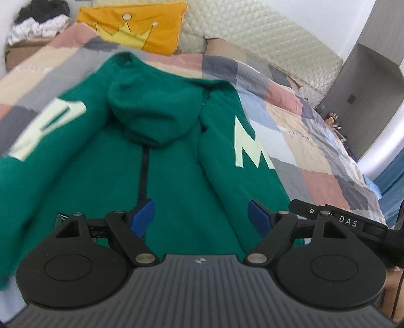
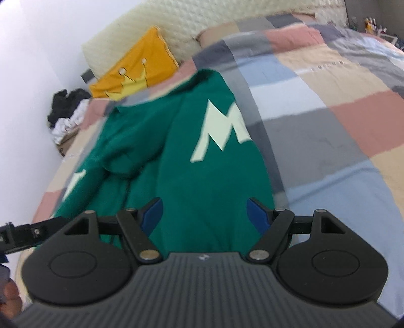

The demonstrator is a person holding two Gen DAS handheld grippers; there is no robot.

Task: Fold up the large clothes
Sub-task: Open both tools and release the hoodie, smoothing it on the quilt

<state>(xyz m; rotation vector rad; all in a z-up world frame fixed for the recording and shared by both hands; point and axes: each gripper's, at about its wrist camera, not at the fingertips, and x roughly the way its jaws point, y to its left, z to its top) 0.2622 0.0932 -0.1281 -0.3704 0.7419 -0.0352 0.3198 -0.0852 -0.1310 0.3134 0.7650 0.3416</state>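
A large green hoodie (image 1: 176, 176) with pale letters lies spread on the checked bedspread (image 1: 303, 131), its hood bunched at the middle and both sleeves folded inward along the body. My left gripper (image 1: 200, 218) hangs open above the hoodie's near part, its blue pads (image 1: 142, 217) wide apart and empty. In the right wrist view the same hoodie (image 2: 197, 176) fills the centre. My right gripper (image 2: 204, 215) is open over the sleeve with the pale M (image 2: 219, 128), nothing between its pads. The right gripper's black body (image 1: 341, 222) shows at the left view's right edge.
A yellow crown pillow (image 1: 136, 25) leans on the quilted headboard (image 1: 252, 32) at the bed's far end. A box piled with dark and white clothes (image 1: 38, 22) stands by the bed's far left corner. Bare checked bedspread (image 2: 328, 126) stretches to the hoodie's right.
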